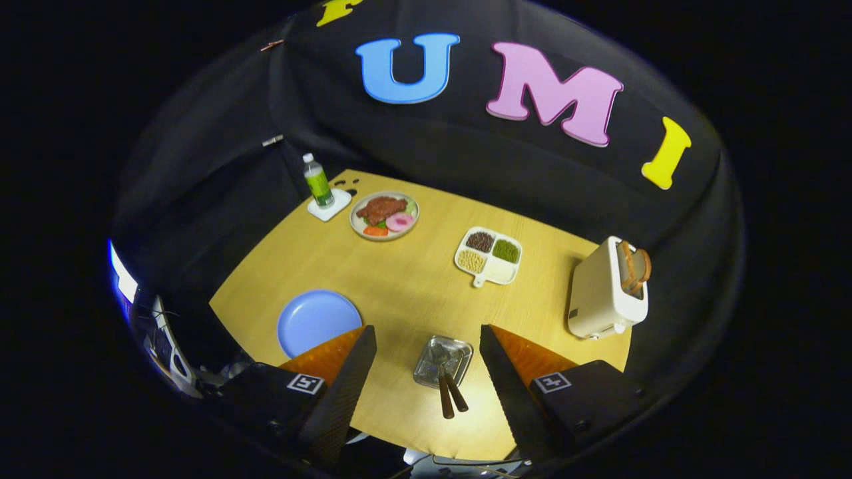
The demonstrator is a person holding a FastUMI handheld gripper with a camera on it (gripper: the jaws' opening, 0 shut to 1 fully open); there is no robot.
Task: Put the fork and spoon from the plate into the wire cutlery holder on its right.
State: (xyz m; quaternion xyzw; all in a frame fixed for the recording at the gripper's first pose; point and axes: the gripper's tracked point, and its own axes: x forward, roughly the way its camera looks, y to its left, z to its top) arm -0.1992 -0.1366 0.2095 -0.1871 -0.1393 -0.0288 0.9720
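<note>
I look down on the wire cutlery holder (442,359), which stands on the wooden table (399,293) between my two fingers. Two brown handles (450,394) stick up out of it, side by side, leaning toward me; the utensil heads are inside the basket and hard to tell apart. To the holder's left lies the blue plate (318,320) with nothing on its visible surface, its near edge hidden behind my left finger (346,379). My gripper (426,329) hangs above the holder, open wide, holding nothing.
A cream toaster (607,287) with bread in its slot stands to the right. Beyond the fingers sit a white divided dish of beans (489,256), a plate of food (385,215) and a green bottle (317,181) on a coaster (329,205).
</note>
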